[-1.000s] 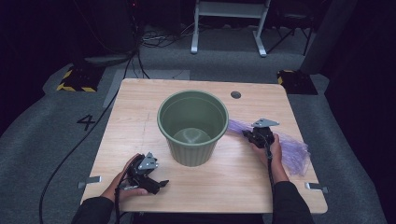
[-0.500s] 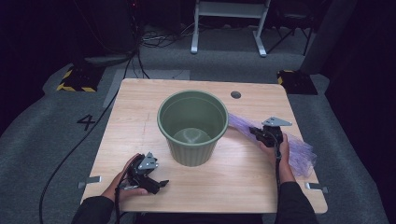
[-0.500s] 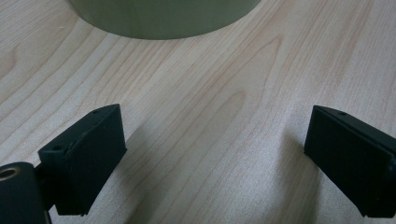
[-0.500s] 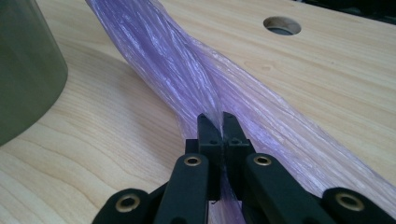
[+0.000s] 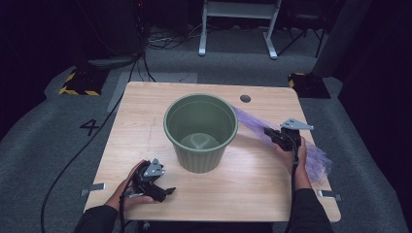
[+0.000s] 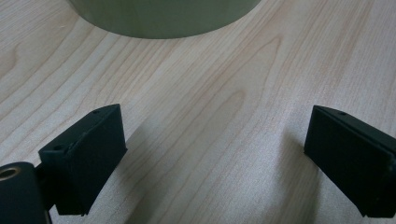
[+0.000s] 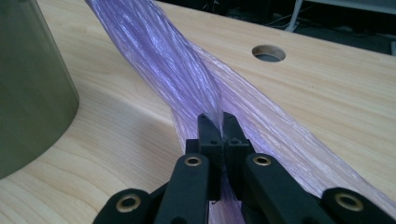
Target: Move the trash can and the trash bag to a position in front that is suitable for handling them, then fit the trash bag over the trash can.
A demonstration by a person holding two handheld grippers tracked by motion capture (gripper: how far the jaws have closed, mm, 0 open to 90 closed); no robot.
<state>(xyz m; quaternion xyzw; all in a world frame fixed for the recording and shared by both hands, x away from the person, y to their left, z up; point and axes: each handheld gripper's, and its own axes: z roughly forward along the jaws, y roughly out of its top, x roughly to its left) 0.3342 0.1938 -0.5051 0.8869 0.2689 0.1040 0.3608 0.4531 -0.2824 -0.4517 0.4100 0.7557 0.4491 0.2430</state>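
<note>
A green plastic bin (image 5: 200, 130) stands upright in the middle of the wooden table (image 5: 145, 111). A thin purple plastic bag (image 5: 318, 158) stretches from the bin's right rim down past the table's right edge. My right gripper (image 5: 268, 132) is shut on the purple bag (image 7: 187, 79), pinching a fold of it between the jaws, right of the bin (image 7: 28, 88). My left gripper (image 5: 167, 191) rests near the front left edge, jaws wide open with bare wood between them; the bin's base (image 6: 163, 18) lies just ahead of it.
A round cable hole (image 5: 245, 98) sits at the table's back right. Metal brackets (image 5: 92, 187) stick out at the front corners. Grey floor, cables and a white stand (image 5: 238, 19) surround the table.
My right gripper has lifted and drawn back toward the right front with the purple bag, pulling it taut from the bin's rim. The left gripper has stayed put.
</note>
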